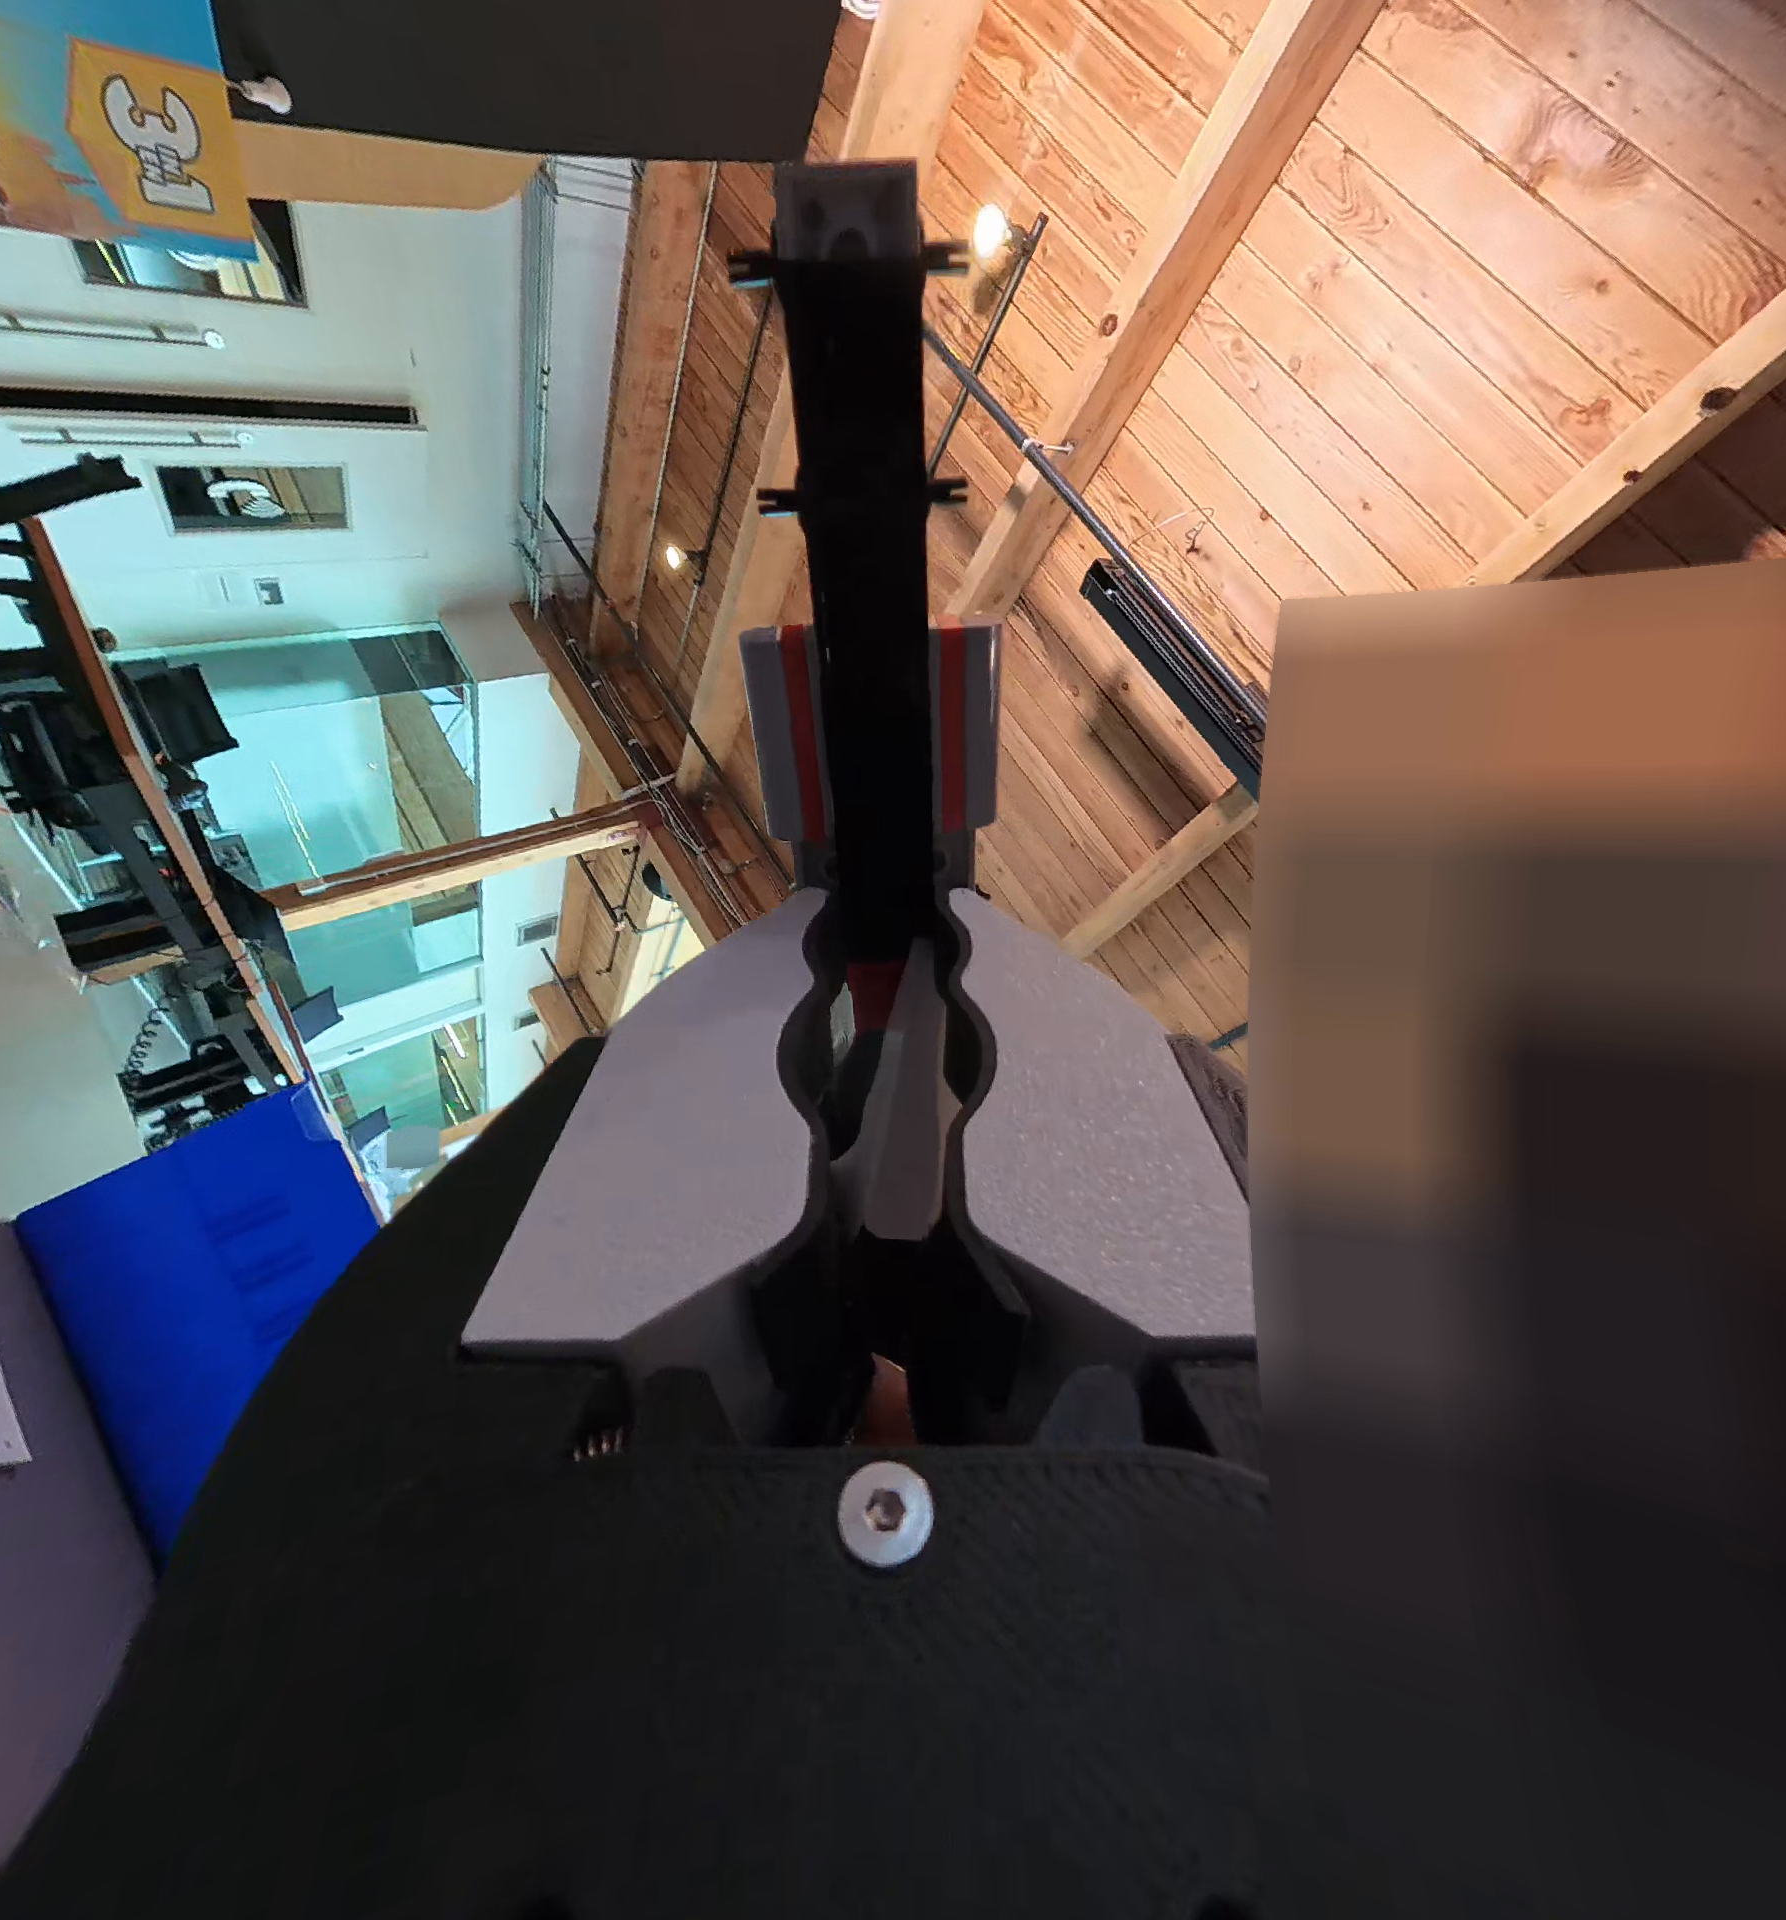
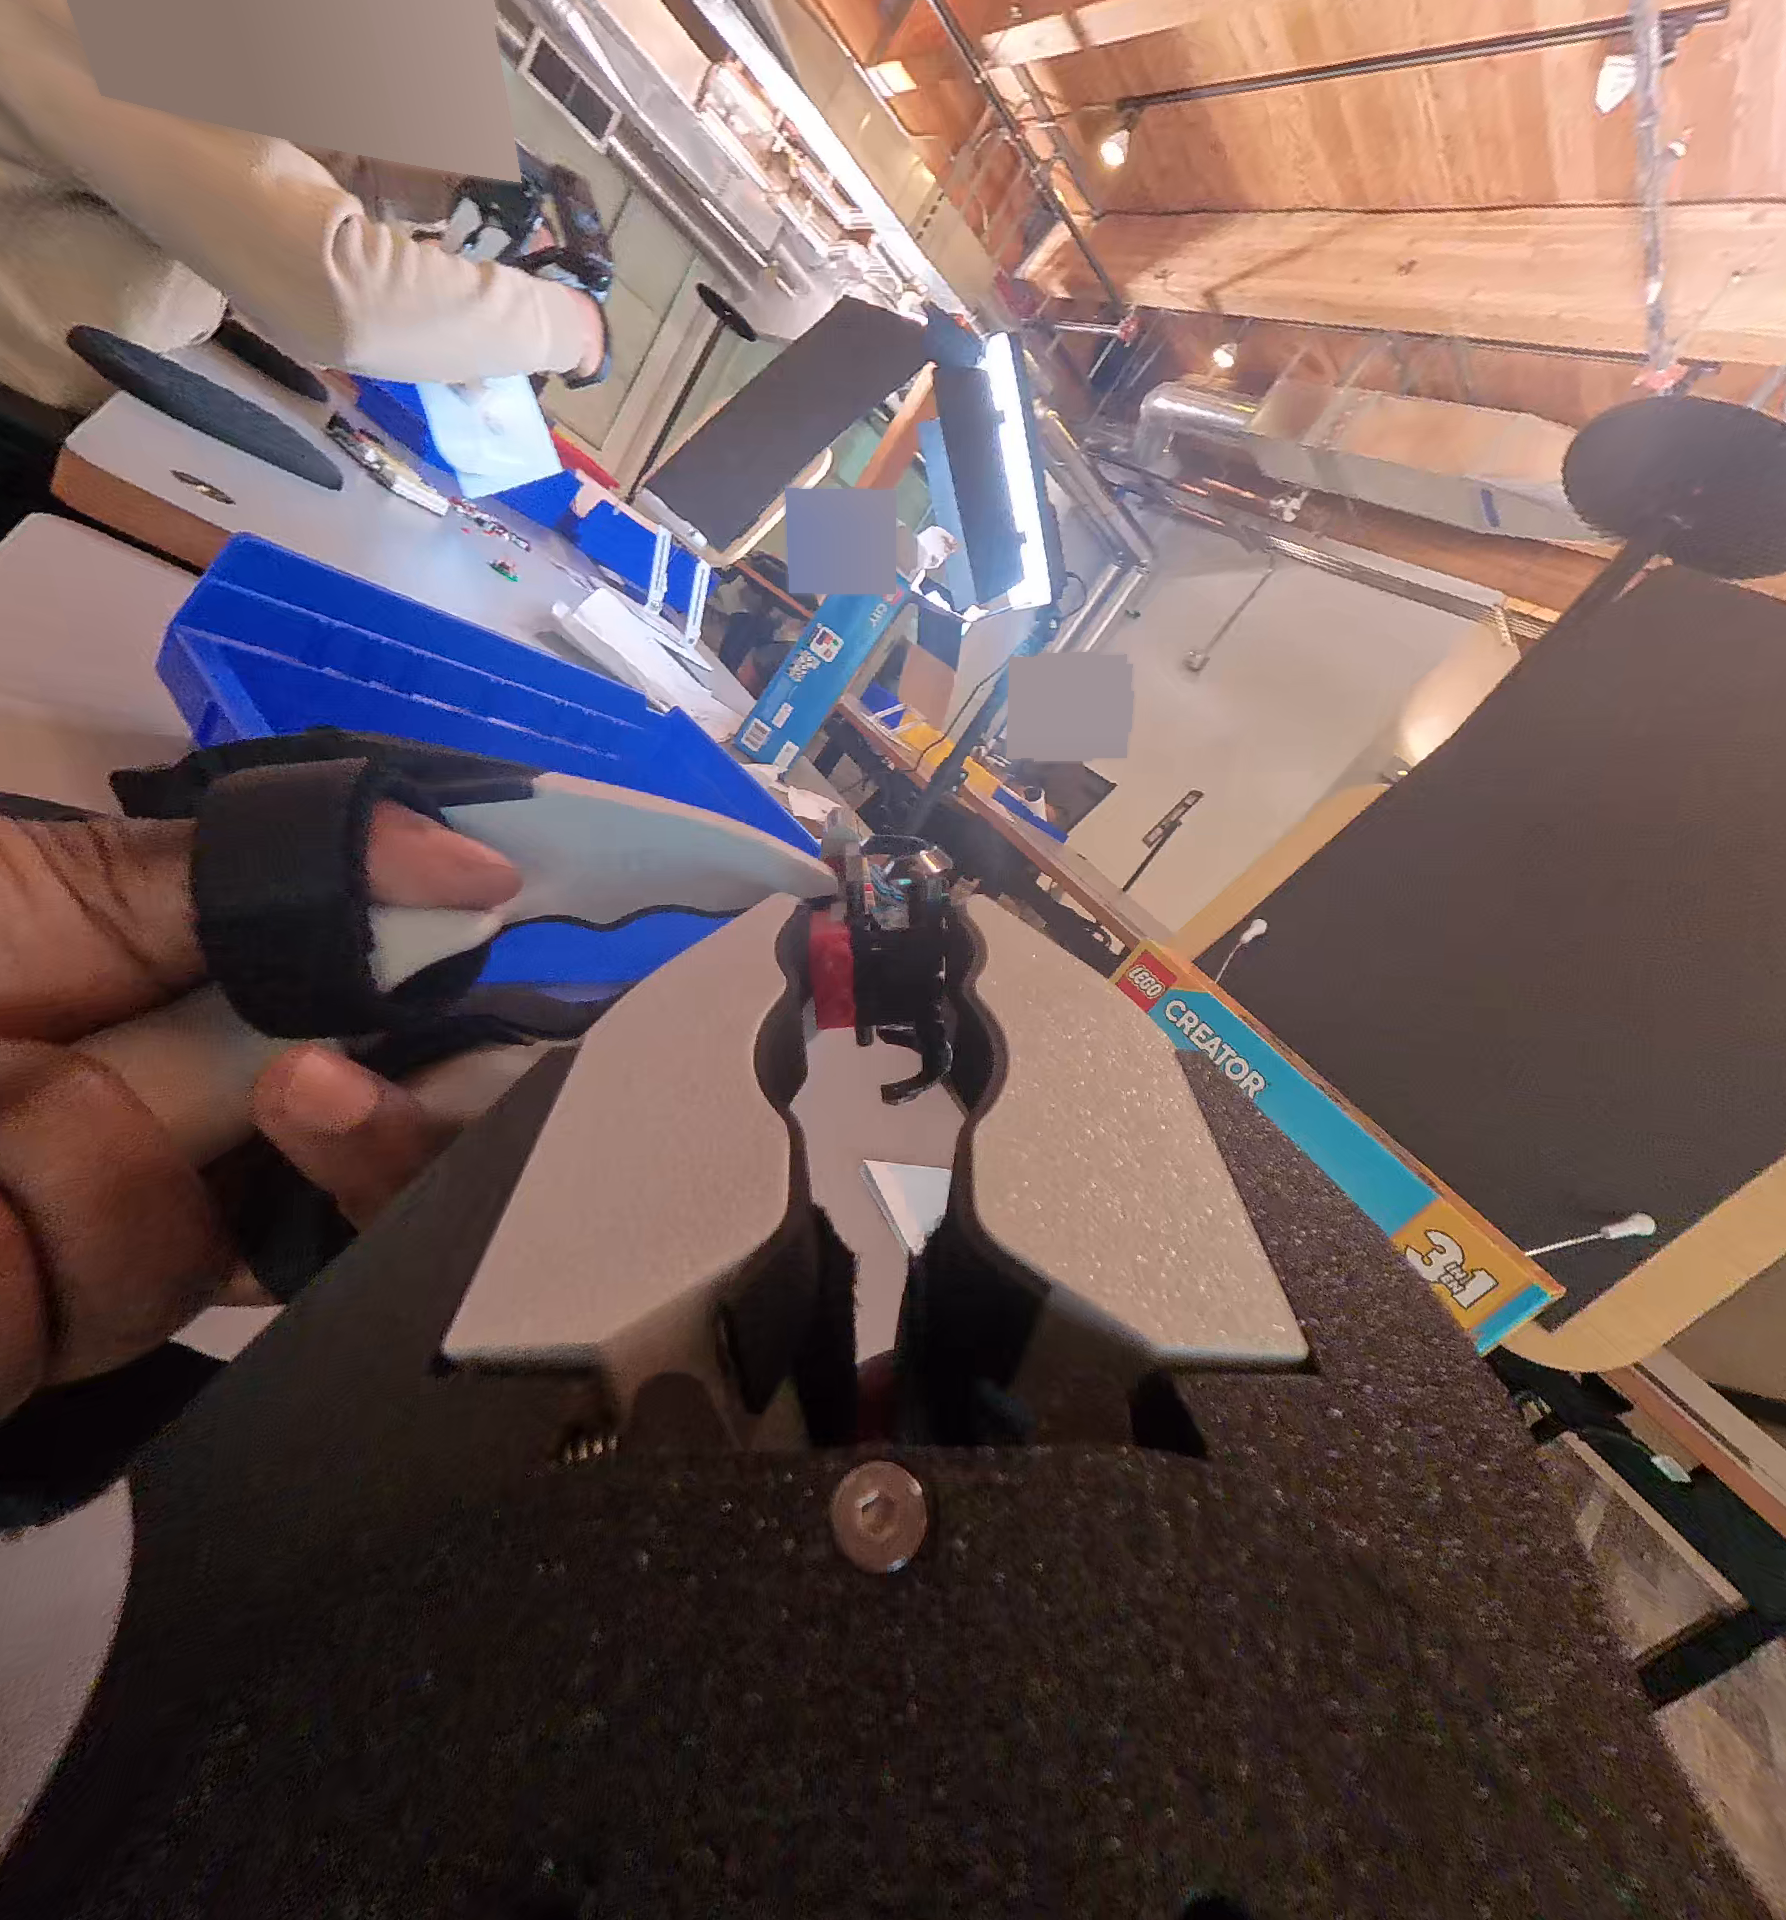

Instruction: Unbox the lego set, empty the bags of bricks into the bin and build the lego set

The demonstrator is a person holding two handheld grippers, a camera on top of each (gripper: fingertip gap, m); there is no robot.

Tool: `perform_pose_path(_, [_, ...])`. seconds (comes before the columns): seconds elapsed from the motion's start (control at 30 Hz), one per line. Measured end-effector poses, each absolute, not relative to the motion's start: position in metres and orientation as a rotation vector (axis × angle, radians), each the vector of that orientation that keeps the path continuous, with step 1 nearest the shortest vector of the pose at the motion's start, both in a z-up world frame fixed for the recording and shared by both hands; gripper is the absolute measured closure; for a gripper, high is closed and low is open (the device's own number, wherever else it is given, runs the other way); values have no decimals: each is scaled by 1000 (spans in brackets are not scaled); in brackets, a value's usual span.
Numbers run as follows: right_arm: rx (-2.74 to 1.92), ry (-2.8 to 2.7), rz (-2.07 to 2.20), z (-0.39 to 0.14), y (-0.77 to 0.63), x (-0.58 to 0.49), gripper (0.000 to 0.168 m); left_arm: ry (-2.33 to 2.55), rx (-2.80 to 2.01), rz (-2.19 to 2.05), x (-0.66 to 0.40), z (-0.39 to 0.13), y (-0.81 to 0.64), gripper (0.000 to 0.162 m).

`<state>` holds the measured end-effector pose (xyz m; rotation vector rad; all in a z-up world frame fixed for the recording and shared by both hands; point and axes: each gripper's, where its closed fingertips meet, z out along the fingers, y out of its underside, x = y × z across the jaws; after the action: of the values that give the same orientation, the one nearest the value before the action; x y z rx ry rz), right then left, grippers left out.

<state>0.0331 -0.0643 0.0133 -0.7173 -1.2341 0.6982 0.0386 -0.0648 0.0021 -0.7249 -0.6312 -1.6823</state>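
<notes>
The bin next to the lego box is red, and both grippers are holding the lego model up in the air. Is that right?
Not quite. The bin is blue, not red; the right wrist view shows it on the table behind the left gripper. The rest holds: both that gripper and the right gripper grip the lego model in the air.

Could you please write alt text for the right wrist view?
The right gripper pinches a small black and red lego build, met by the left gripper from the left, above a blue bin and a lego box.
</notes>
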Motion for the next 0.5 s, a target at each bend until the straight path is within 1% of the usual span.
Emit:
perform_pose_path(0.17, [-764,-1189,715,12,-61,34,144,-640,-745,-1641,38,1,-63,146])
perform_pose_path(0.27, [-822,-1161,830,12,-57,37,144,-548,-787,-1624,40,0,-62,145])
perform_pose_path(0.3, [-842,-1142,893,13,-53,39,144,-493,-819,-1593,40,-1,-63,140])
perform_pose_path(0.33, [-845,-1142,952,13,-53,42,144,-442,-849,-1559,39,-1,-65,130])
perform_pose_path(0.4, [-828,-1133,1015,16,-53,49,144,-315,-903,-1447,33,1,-73,120])
perform_pose_path(0.43, [-832,-1166,1021,14,-54,51,144,-232,-955,-1305,26,1,-76,115])
perform_pose_path(0.5, [-857,-1238,1000,5,-55,53,144,0,-1079,-865,10,4,-83,104])
